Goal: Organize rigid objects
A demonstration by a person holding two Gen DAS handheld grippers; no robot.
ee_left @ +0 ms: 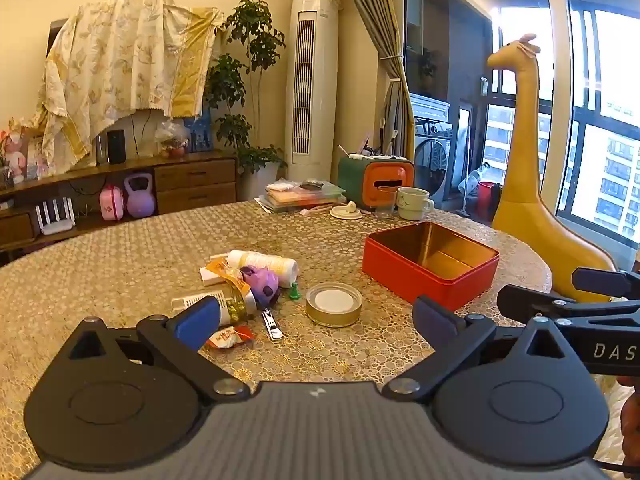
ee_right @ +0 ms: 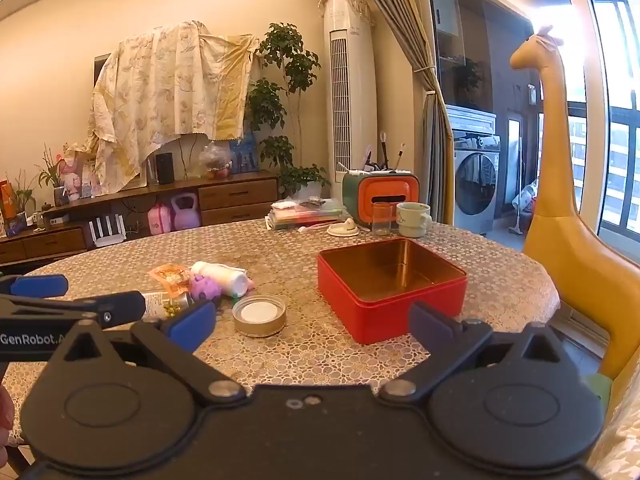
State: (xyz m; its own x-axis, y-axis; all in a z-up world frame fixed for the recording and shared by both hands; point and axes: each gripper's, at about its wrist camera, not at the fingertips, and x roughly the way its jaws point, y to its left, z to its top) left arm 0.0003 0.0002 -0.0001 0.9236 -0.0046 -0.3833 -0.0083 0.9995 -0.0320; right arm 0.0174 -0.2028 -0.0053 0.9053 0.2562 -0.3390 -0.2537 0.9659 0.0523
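An open red tin box (ee_left: 430,264) (ee_right: 390,284) with a gold inside stands on the round table. Left of it lies a round gold lid (ee_left: 334,304) (ee_right: 259,315). Further left is a heap of small things: a white bottle (ee_left: 266,261) (ee_right: 222,273), a purple toy (ee_left: 262,282) (ee_right: 205,287), a pill bottle (ee_left: 228,303) (ee_right: 166,303), an orange packet (ee_left: 224,271), nail clippers (ee_left: 272,324) and a green piece (ee_left: 295,292). My left gripper (ee_left: 316,320) hangs open above the near table, nothing between its fingers. My right gripper (ee_right: 312,326) is open too, in front of the box.
At the table's far edge stand a cup (ee_left: 412,203), a glass (ee_left: 386,200), a small dish (ee_left: 346,211), stacked books (ee_left: 302,196) and an orange-green container (ee_left: 376,182). A yellow giraffe figure (ee_left: 524,184) stands right of the table.
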